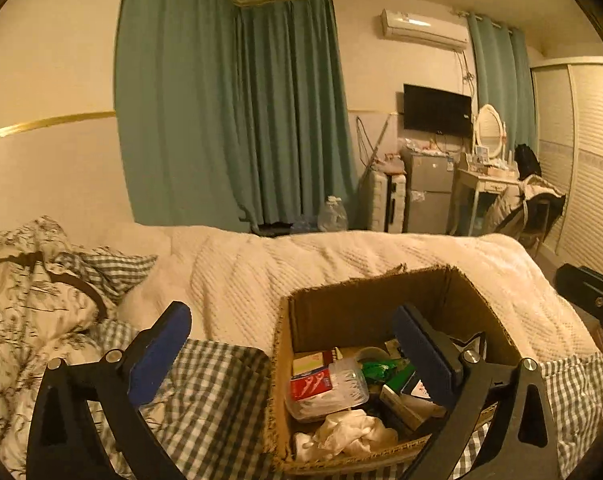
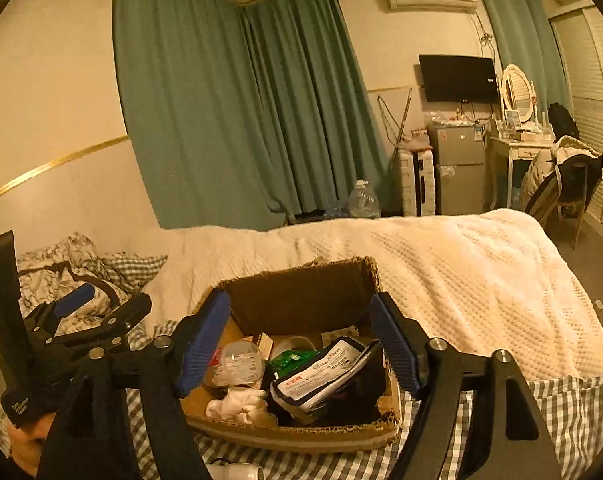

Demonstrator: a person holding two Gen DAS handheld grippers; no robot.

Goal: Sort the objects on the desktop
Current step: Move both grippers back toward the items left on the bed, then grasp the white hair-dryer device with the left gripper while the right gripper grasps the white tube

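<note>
On the bed, the filled cardboard box [image 2: 301,436] sits directly ahead of and below the empty, wide-spread right gripper [image 2: 301,344], while the equally wide, empty left gripper [image 1: 297,344] hangs off its left edge.

Brown box [image 2: 301,300], green curtains [image 1: 229,112], checked sheet [image 1: 217,380]

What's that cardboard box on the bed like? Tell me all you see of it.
The cardboard box is brown corrugated board, open-topped, with ragged torn rims. It sits upright on the checked bedsheet, against a cream blanket. Inside lie packets, a clear plastic tub and crumpled white cloth. Neither gripper touches it.
</note>
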